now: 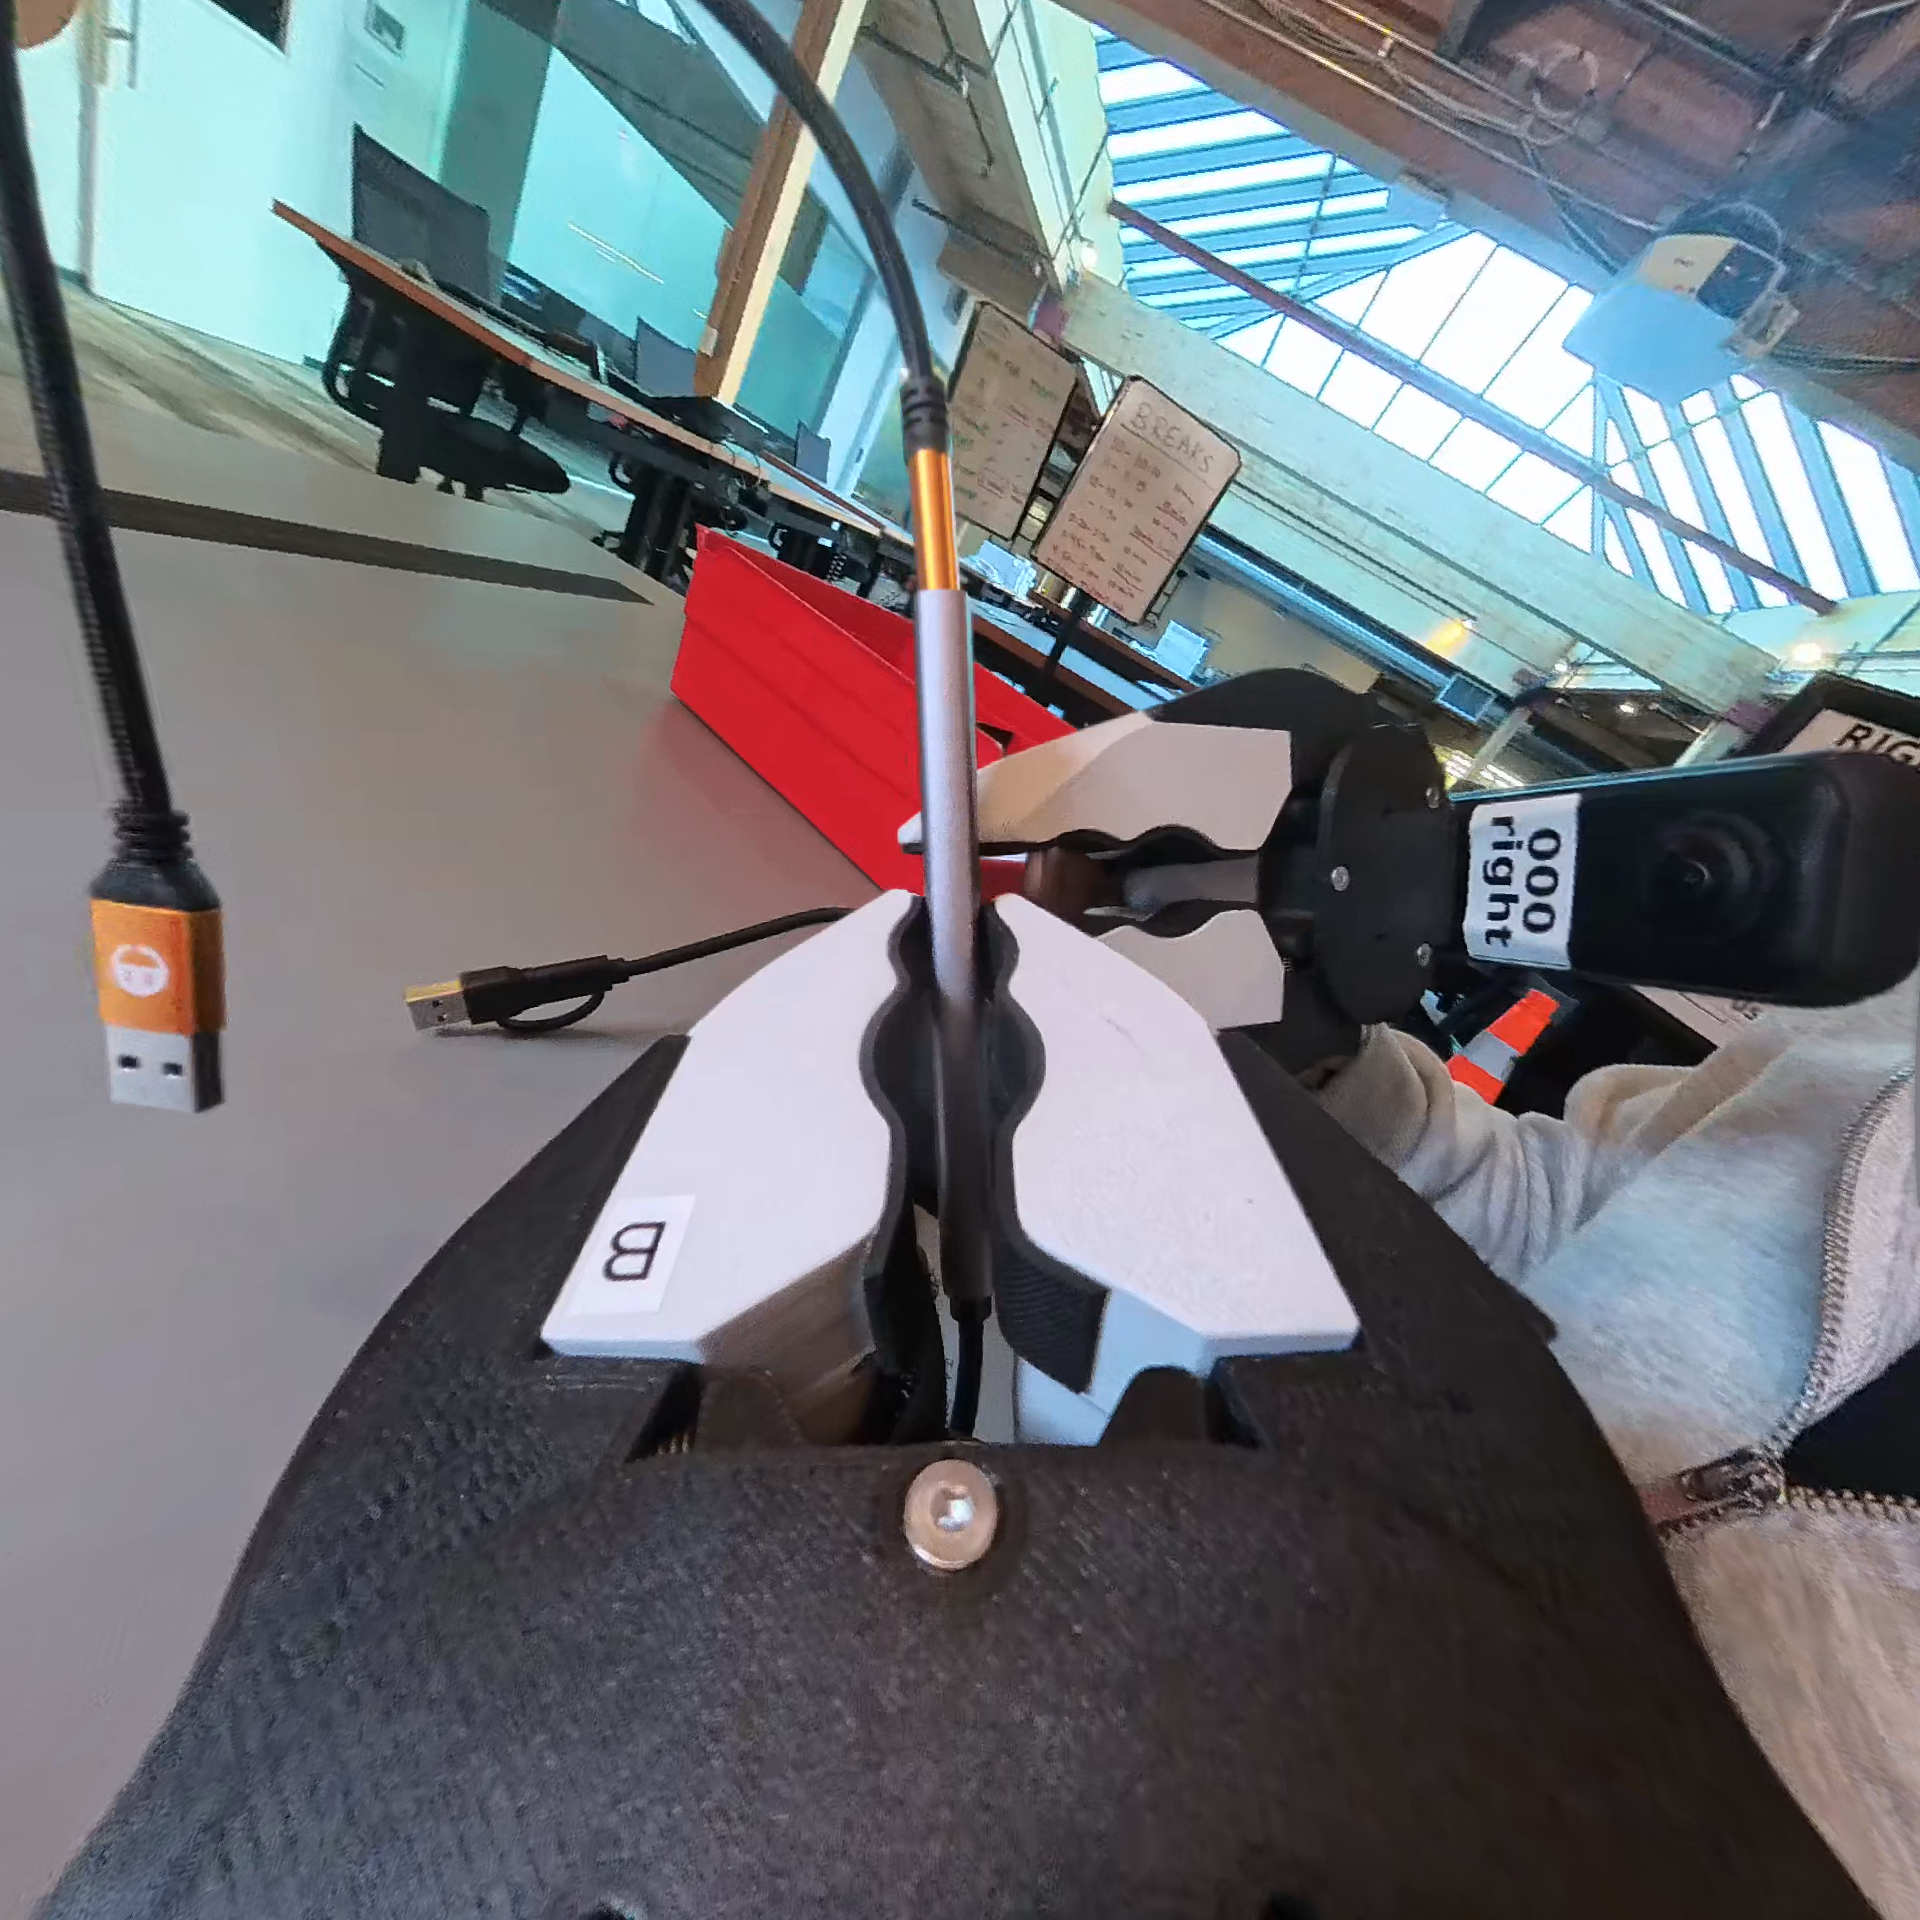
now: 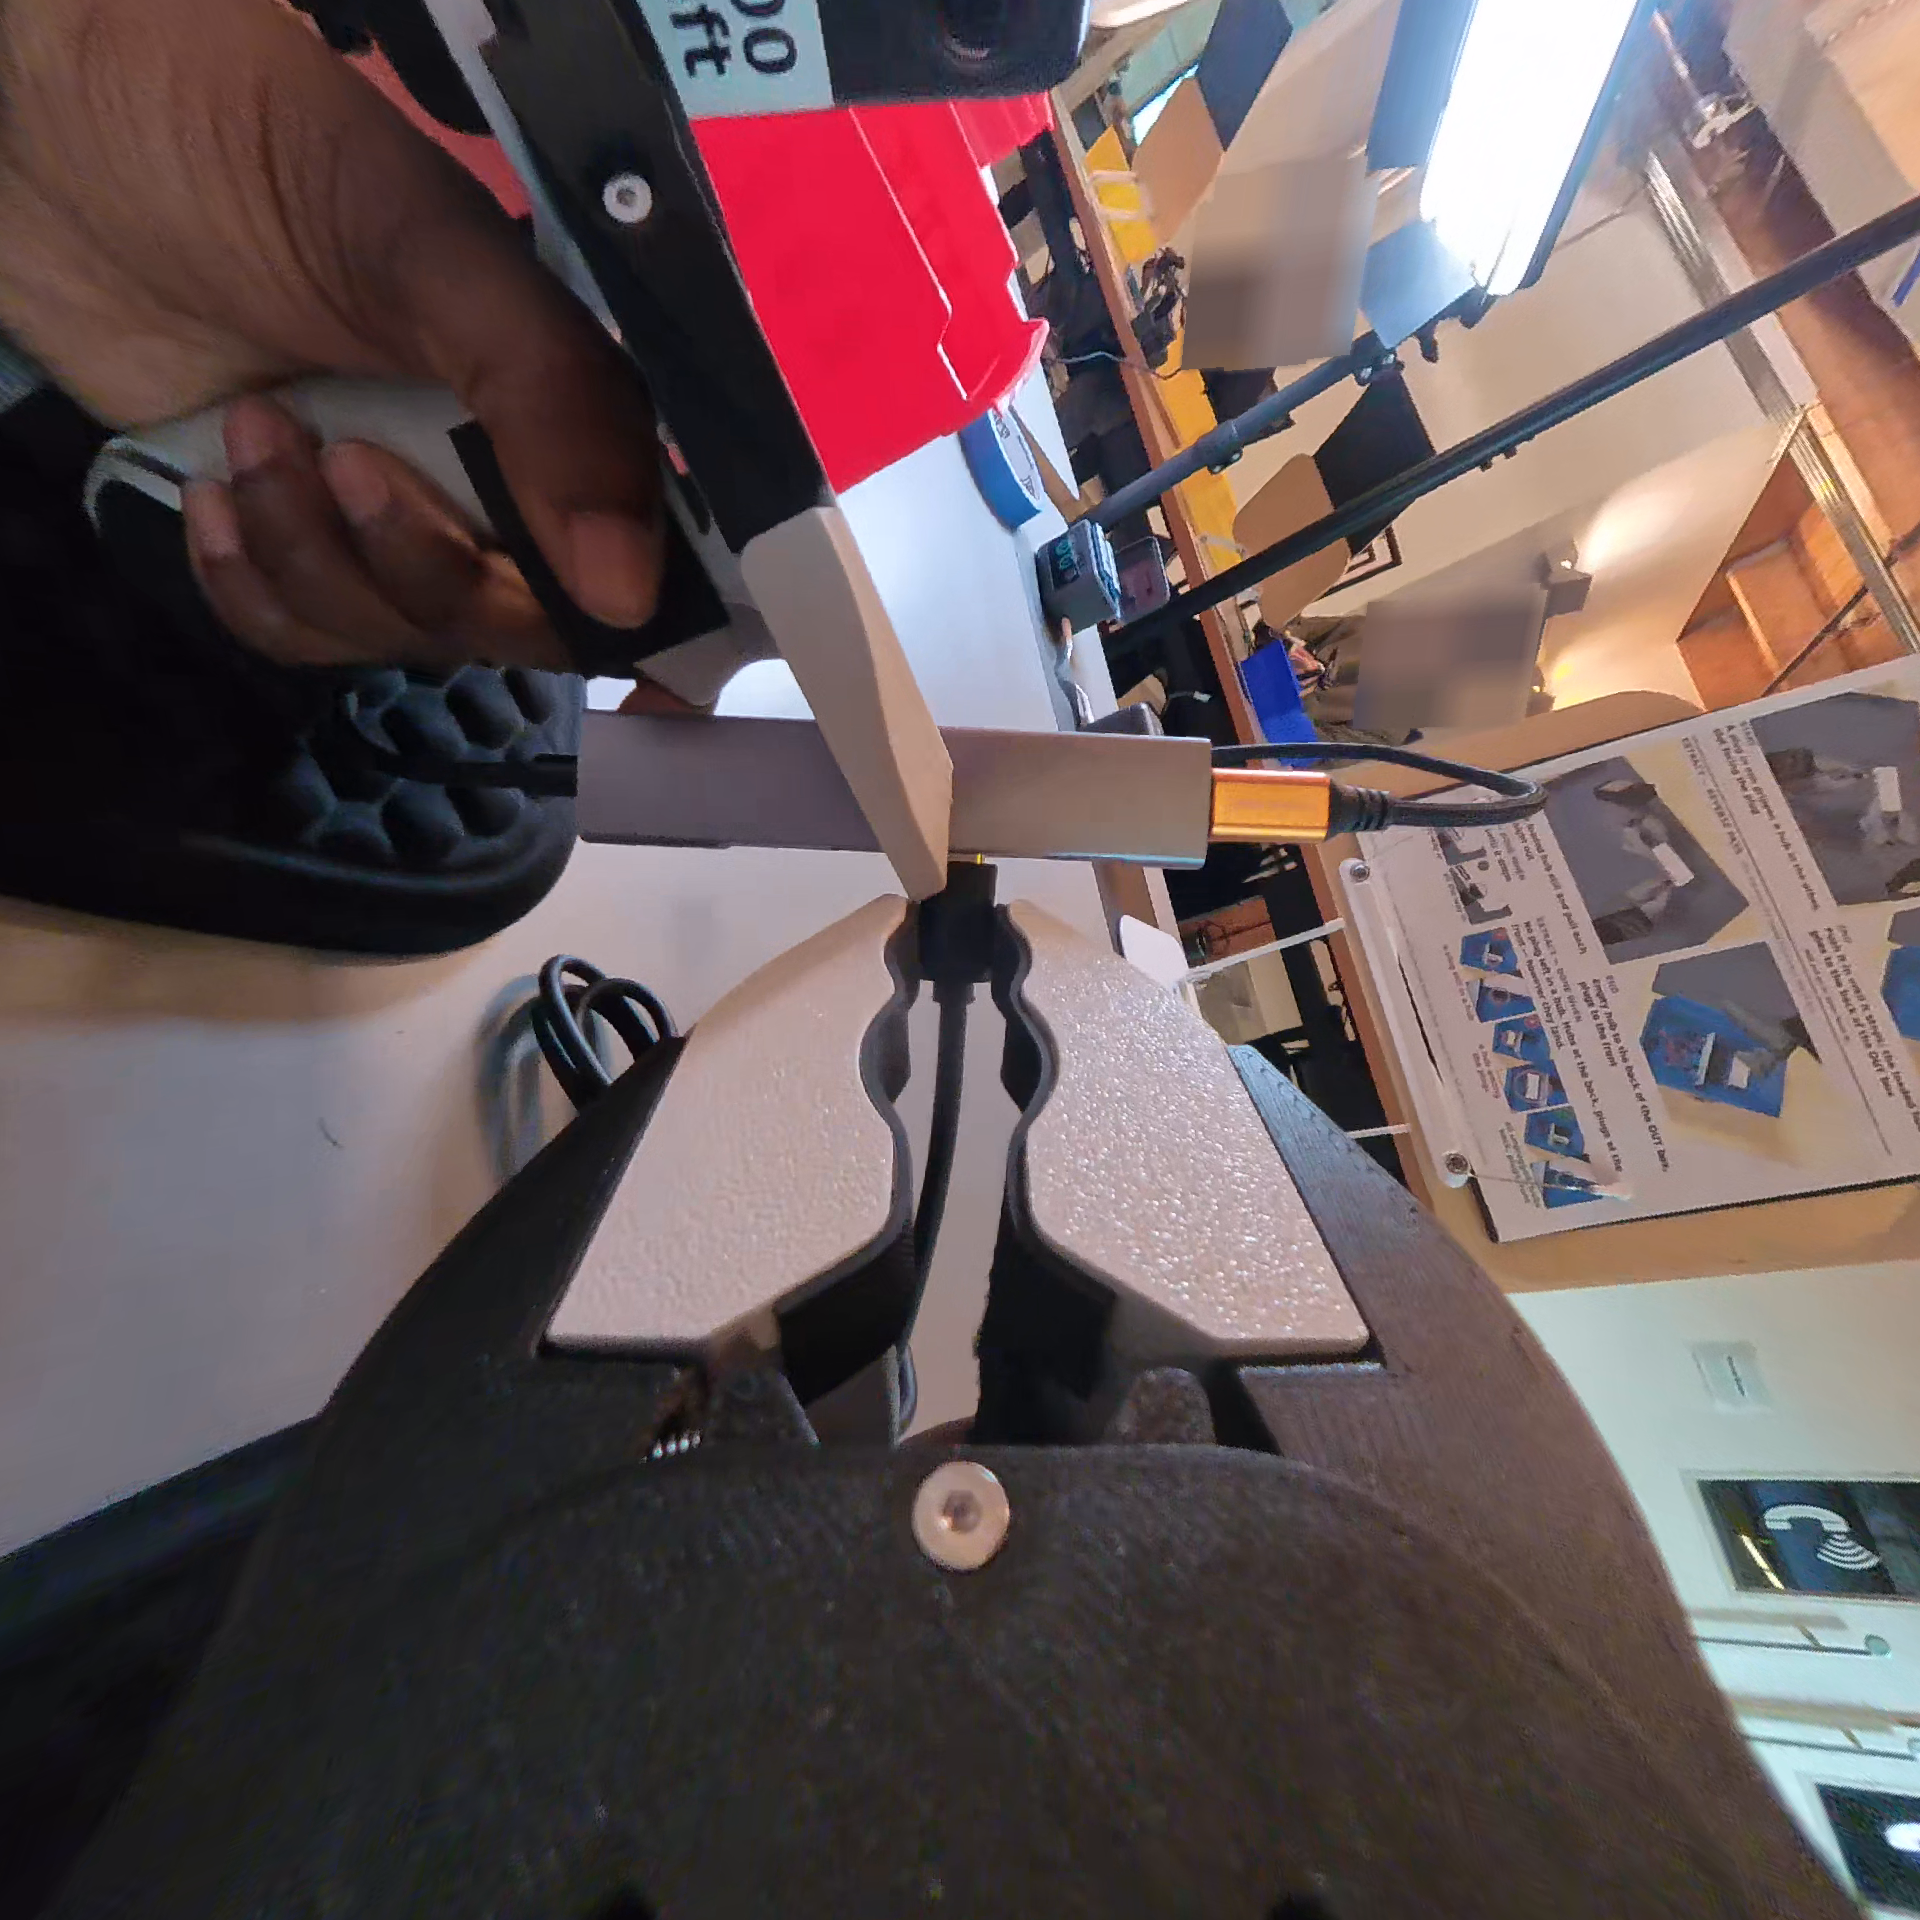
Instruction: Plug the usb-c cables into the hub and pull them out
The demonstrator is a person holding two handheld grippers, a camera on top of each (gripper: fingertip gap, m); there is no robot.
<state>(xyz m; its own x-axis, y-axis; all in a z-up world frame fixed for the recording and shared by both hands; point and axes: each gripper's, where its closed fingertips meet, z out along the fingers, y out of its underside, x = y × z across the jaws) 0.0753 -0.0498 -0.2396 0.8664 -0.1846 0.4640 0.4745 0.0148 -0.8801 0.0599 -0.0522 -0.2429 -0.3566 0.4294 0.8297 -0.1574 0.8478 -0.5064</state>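
My left gripper [image 1: 951, 925] is shut on the slim grey hub [image 1: 948, 790], held edge-on above the table. An orange-collared plug [image 1: 932, 520] with a black cable sits in the hub's far end; it also shows in the right wrist view [image 2: 1270, 805]. My right gripper [image 2: 958, 914] is shut on a black USB-C plug [image 2: 961, 935], its gold tip right at the hub's [image 2: 1070, 790] side edge. The right gripper also shows in the left wrist view [image 1: 1049, 862], just right of the hub. I cannot tell whether the tip is in a port.
A red bin [image 1: 831, 717] stands behind the hub. A loose black cable with a gold USB-A plug [image 1: 457, 1003] lies on the grey table [image 1: 364, 790]. An orange USB-A plug [image 1: 156, 997] dangles at the left. A blue tape roll [image 2: 1003, 468] and small devices lie beyond. The tips of both grippers are at nearly the same place.
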